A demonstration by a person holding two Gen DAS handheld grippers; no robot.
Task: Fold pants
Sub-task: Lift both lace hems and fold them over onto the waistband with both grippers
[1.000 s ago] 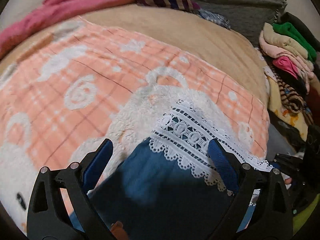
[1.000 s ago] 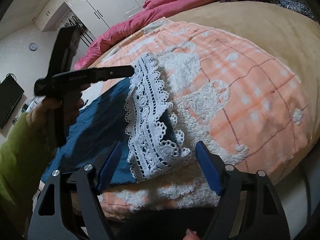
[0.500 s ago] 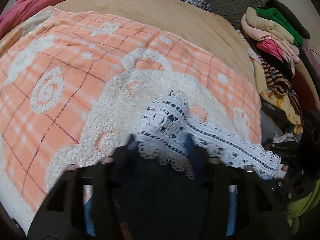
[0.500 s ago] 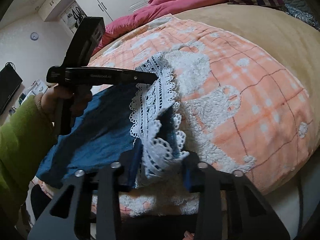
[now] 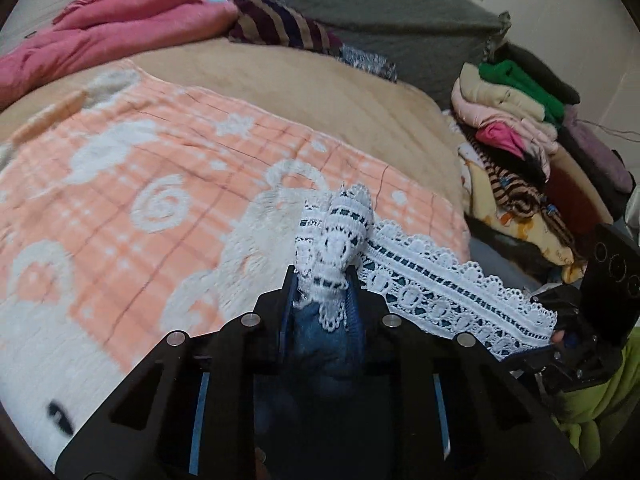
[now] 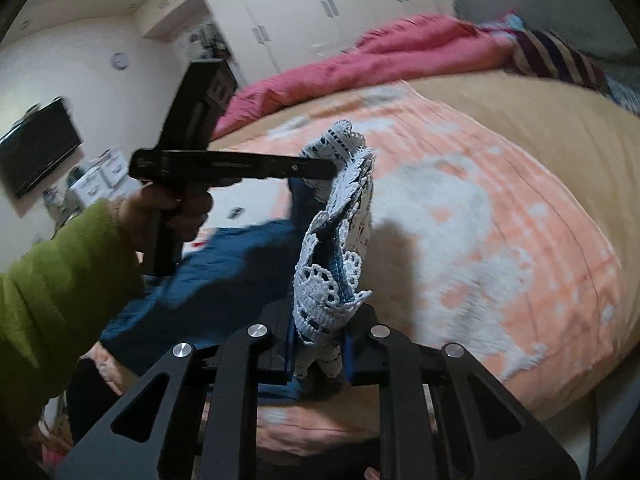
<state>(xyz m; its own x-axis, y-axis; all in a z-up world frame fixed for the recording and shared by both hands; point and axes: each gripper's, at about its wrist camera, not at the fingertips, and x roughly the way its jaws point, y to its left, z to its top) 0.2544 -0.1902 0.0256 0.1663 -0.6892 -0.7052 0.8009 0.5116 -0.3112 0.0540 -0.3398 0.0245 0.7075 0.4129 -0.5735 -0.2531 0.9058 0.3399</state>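
Gripping the pants [image 5: 320, 332] by their lace hem, left claw [image 5: 322, 284] and right claw [image 6: 318, 344] both clenched

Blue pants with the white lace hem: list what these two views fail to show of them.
- Waistband end of the blue pants with white lace hem: right wrist view, hidden by the green sleeve.
- Pant legs: left wrist view, hidden under the left gripper.
- Hem lace: right wrist view, motion-blurred.
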